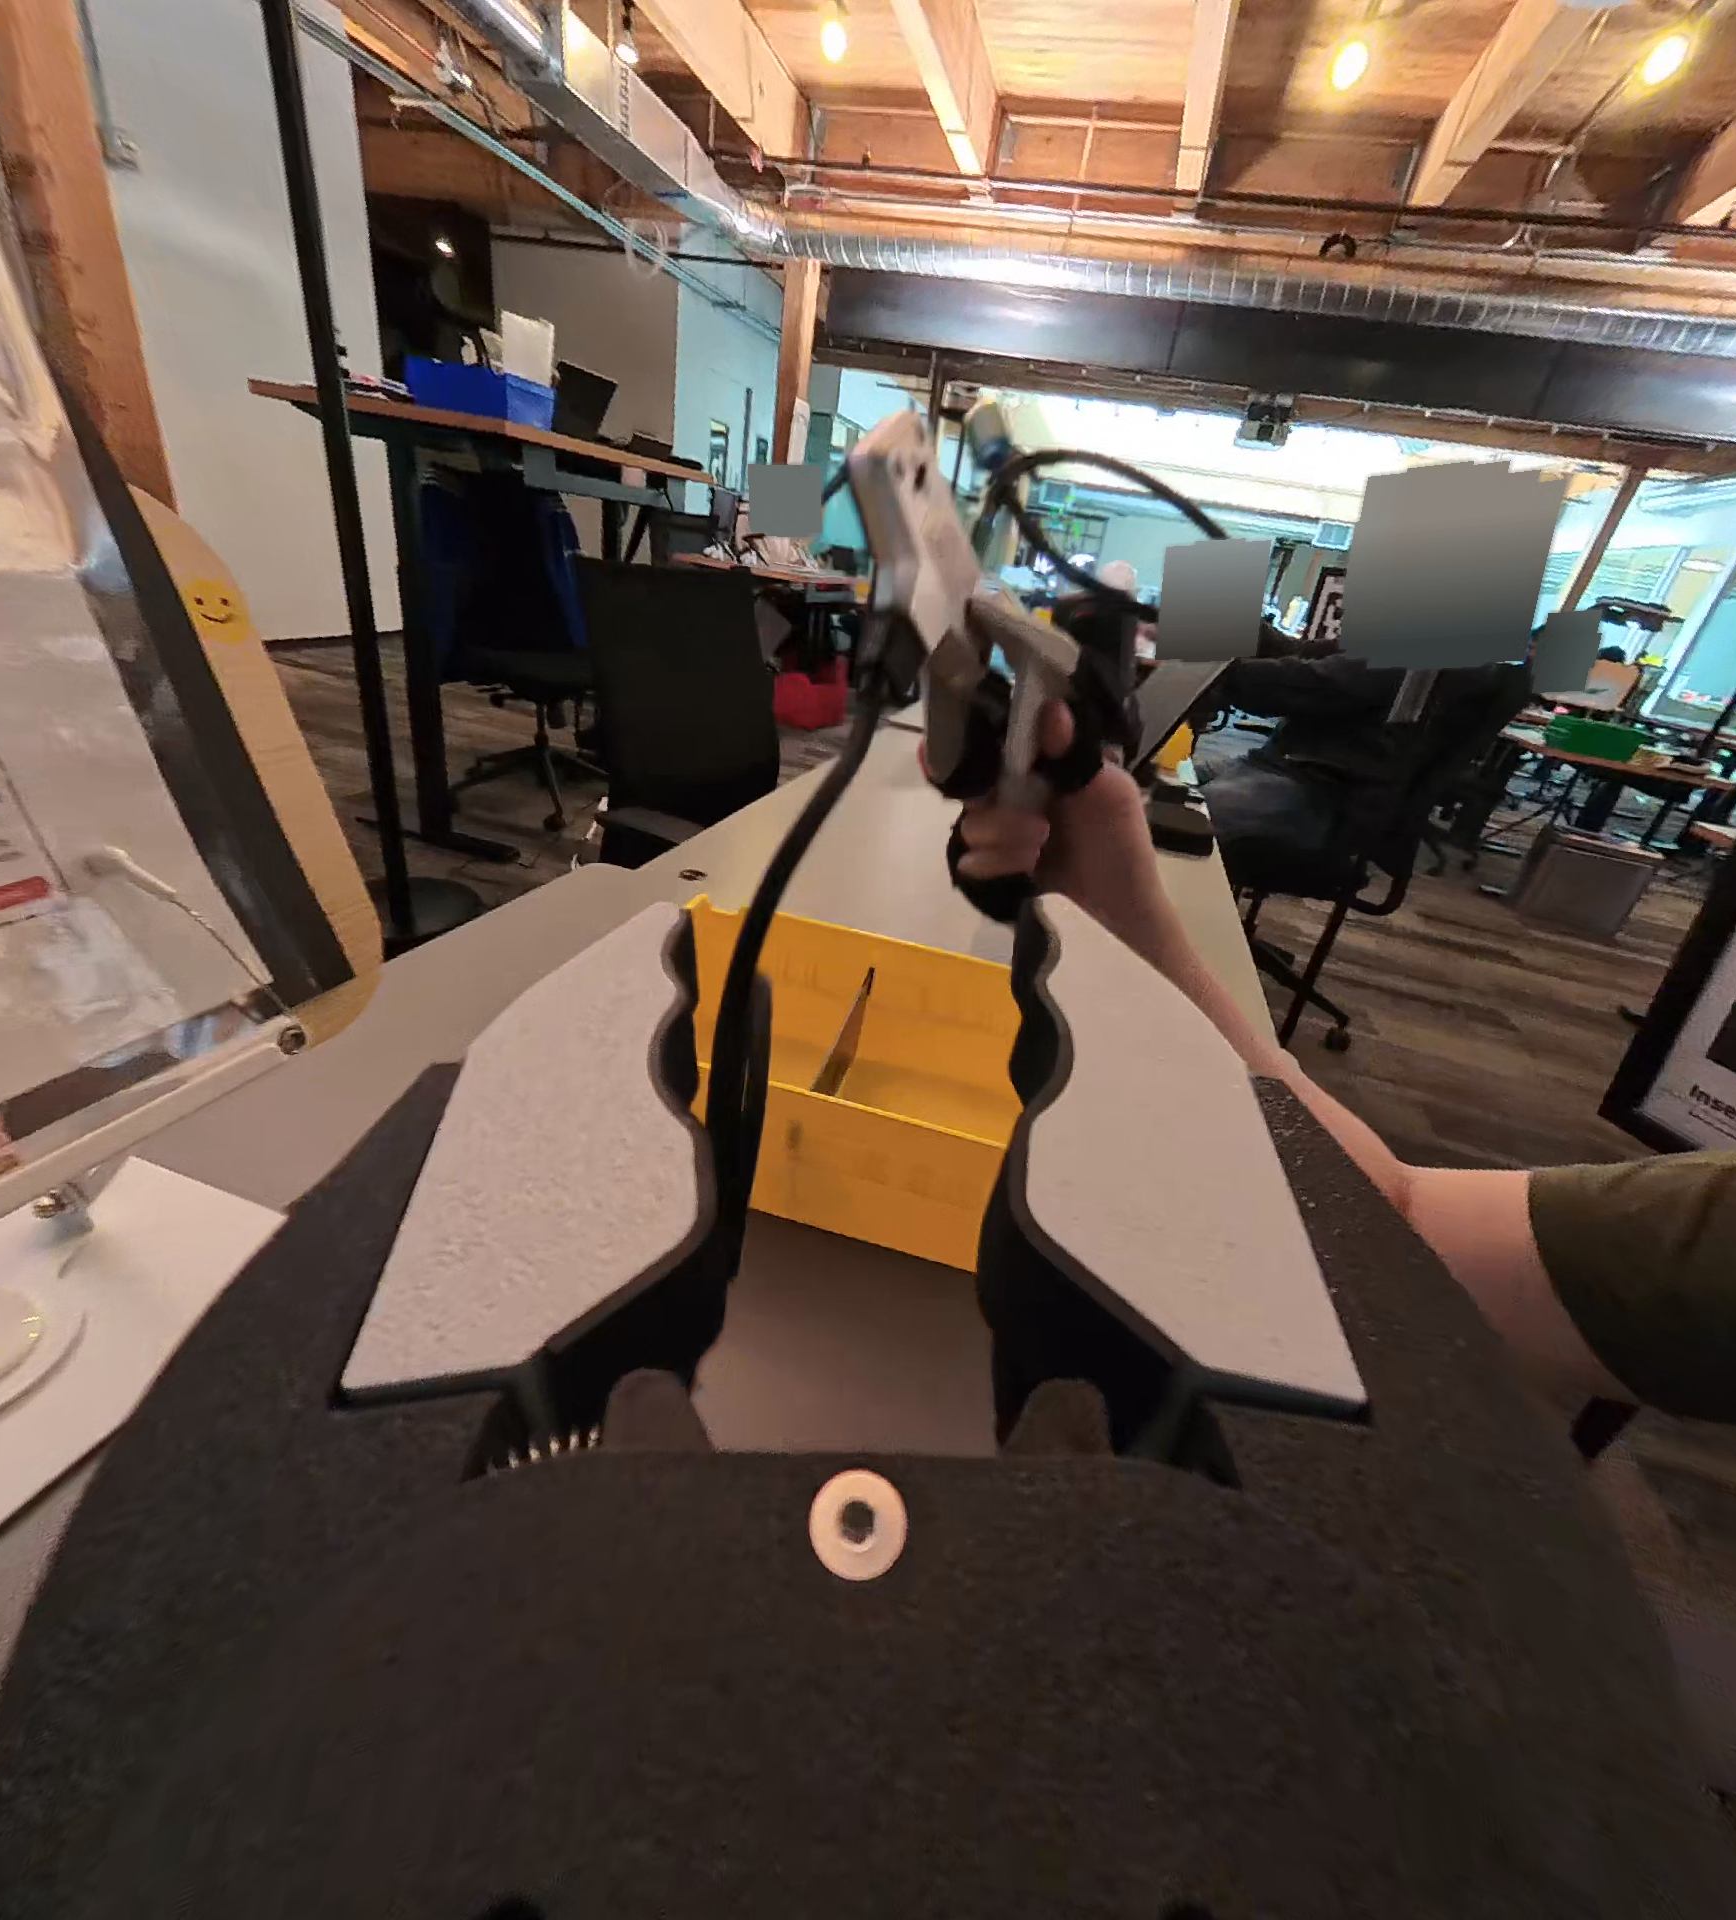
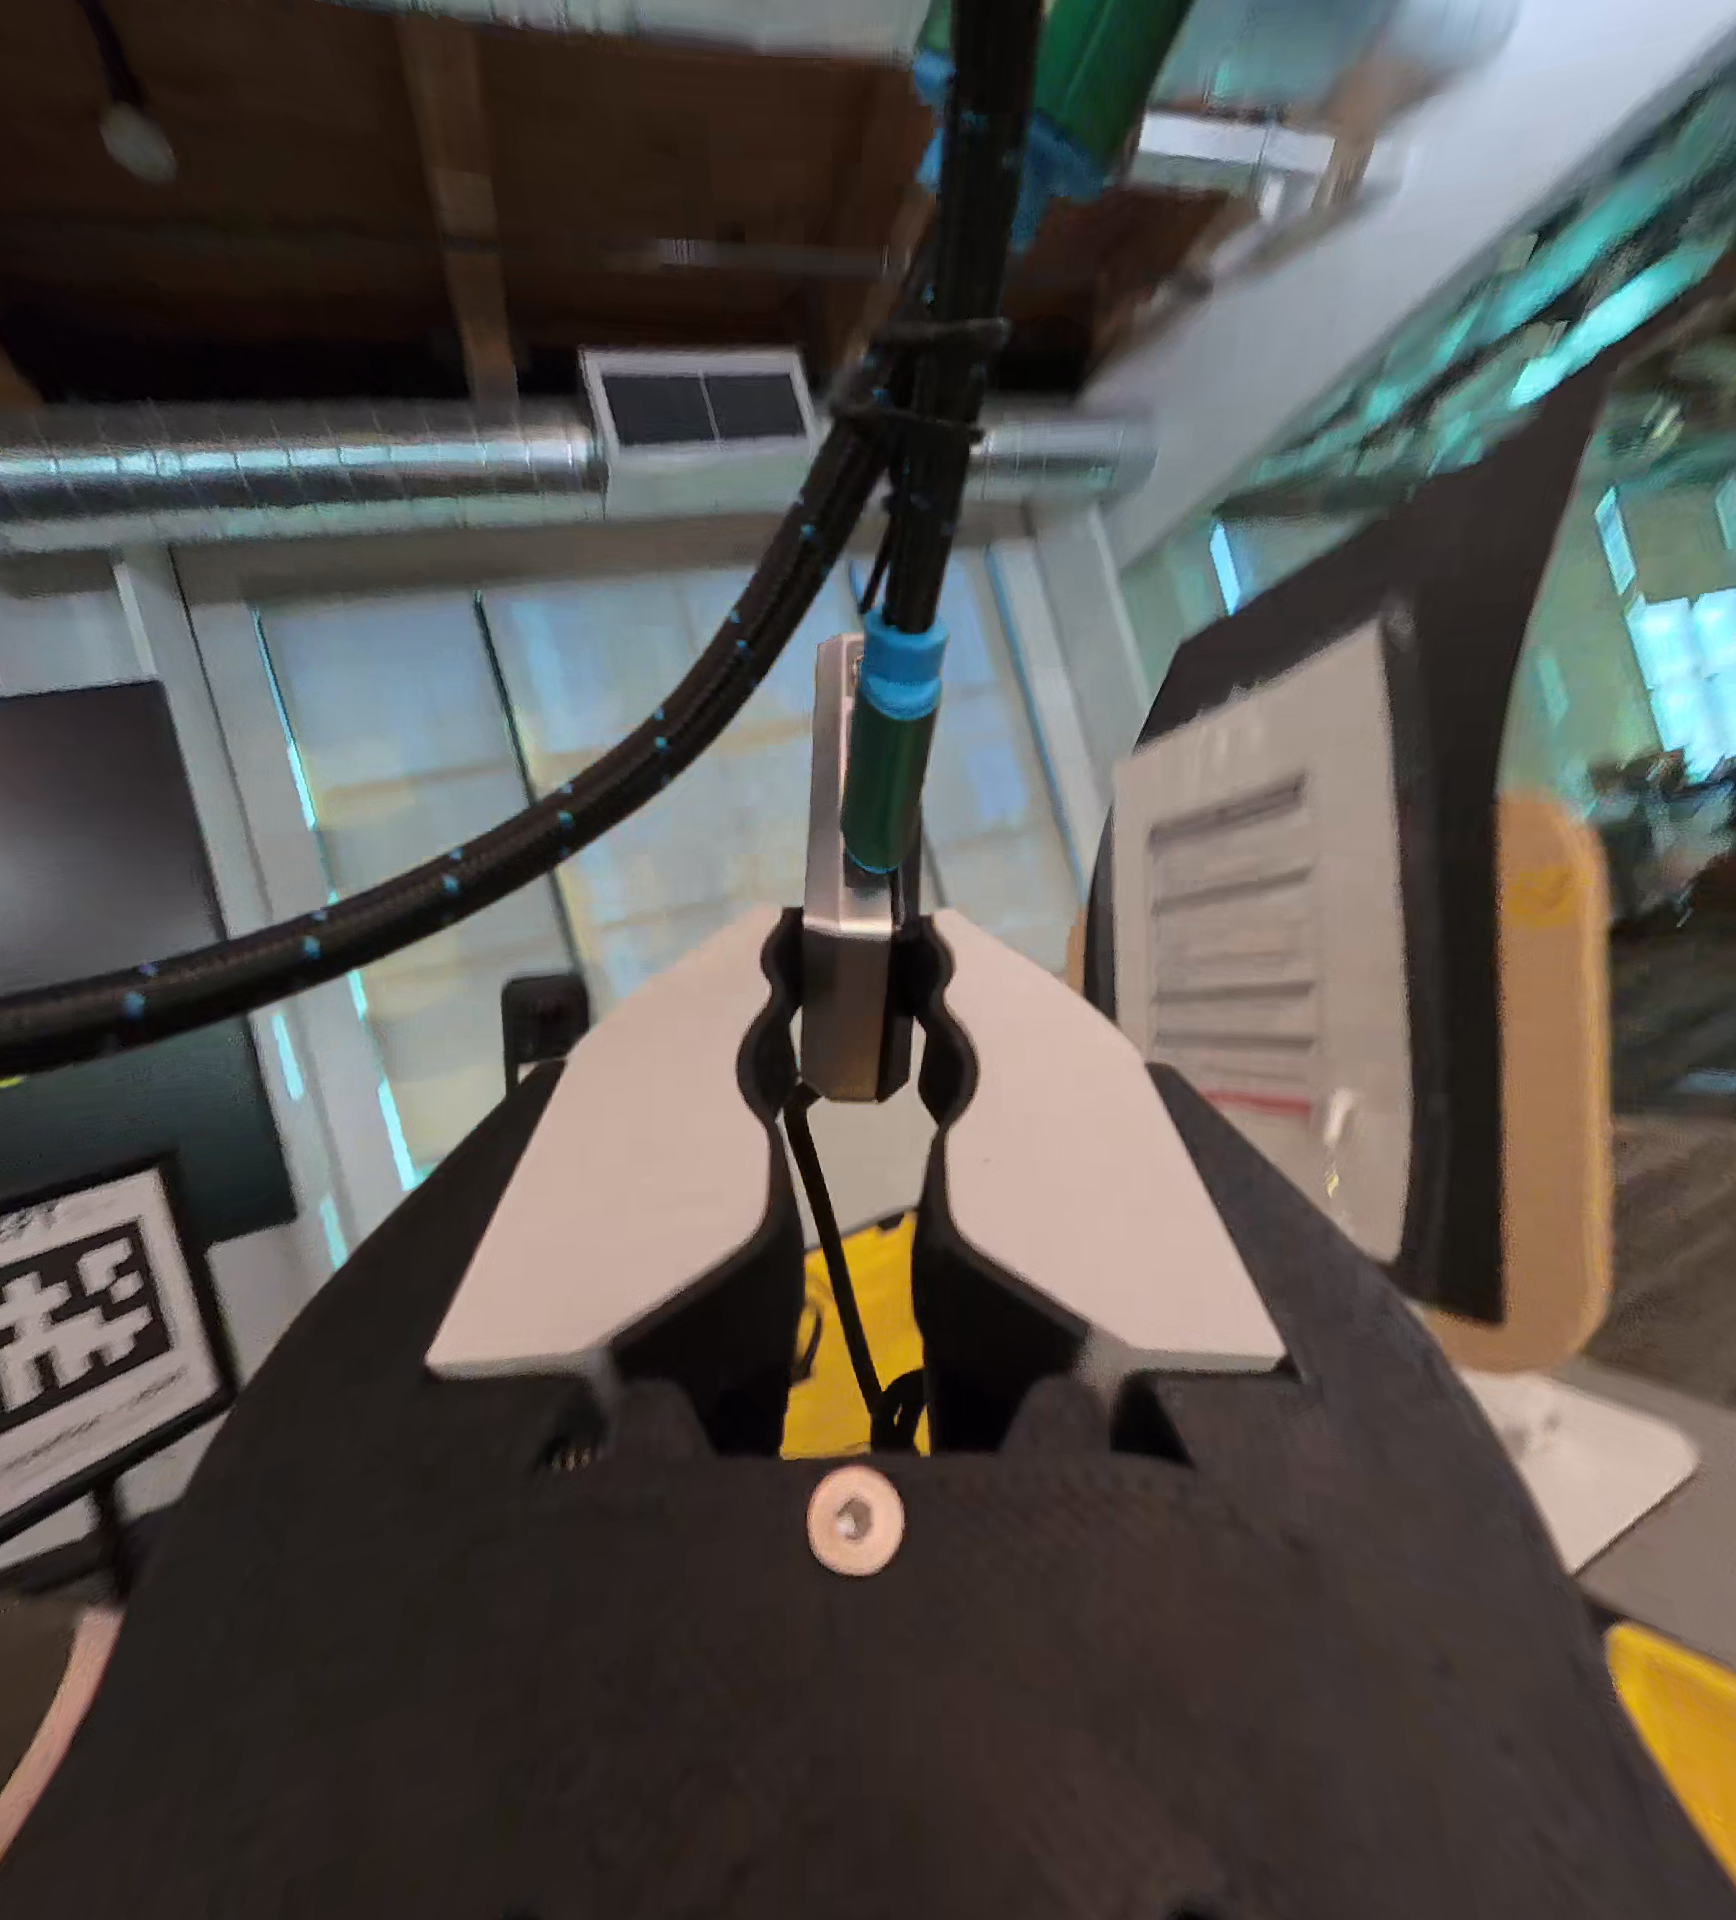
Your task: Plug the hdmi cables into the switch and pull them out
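Your right gripper [image 2: 848, 1013] is clamping the silver switch [image 2: 843, 935] between its fingertips, holding it up in the air with a green-and-blue plug [image 2: 890, 758] sitting in its top end and a braided black cable [image 2: 490, 847] curving away to the left. Your left gripper [image 1: 859, 997] is standing apart, gripping nothing, while a thin black cable [image 1: 791, 883] is hanging between its fingers above the yellow bin [image 1: 905, 1101] on the grey table [image 1: 843, 1340].

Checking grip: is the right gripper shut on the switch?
Shut: the right gripper pinches the silver switch between its fingers.
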`<state>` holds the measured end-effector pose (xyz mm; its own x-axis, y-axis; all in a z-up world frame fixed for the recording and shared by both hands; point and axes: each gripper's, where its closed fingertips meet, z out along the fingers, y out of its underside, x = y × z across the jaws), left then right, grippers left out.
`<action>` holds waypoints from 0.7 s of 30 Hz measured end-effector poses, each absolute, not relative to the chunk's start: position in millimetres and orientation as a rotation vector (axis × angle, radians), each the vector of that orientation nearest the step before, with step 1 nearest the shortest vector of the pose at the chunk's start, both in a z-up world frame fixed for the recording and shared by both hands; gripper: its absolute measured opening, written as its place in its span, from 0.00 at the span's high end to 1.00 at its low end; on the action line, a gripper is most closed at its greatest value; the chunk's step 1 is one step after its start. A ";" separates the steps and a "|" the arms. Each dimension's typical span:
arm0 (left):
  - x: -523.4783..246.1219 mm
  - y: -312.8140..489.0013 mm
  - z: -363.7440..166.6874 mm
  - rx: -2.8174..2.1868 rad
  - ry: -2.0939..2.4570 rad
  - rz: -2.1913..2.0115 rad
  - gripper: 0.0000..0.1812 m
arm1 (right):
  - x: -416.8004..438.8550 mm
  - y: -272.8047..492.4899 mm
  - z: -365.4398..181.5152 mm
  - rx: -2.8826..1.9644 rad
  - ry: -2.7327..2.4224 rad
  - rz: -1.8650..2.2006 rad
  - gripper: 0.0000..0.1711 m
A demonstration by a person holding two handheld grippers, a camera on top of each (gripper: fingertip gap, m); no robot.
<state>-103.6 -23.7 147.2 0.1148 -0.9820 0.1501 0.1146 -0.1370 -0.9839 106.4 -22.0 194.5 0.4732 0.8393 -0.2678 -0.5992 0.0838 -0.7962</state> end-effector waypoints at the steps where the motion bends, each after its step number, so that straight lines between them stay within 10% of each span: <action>1: -100.8 -24.7 145.3 -1.297 0.978 -1.277 0.69 | 122.1 -31.9 204.7 -0.967 -0.263 1.052 0.88; 9: -80.3 -32.5 129.3 -1.336 1.064 -1.275 0.70 | 210.7 -60.9 219.8 -0.869 -0.103 0.721 0.88; 21: -67.2 -36.5 113.2 -1.385 1.136 -1.273 0.70 | 205.2 36.5 83.0 -1.656 -0.048 0.819 0.88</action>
<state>-67.2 -36.5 113.2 0.0435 -0.9861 0.1606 -0.0471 -0.1626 -0.9856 205.2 36.5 83.0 0.7492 0.4558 -0.4806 -0.3962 -0.2731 -0.8766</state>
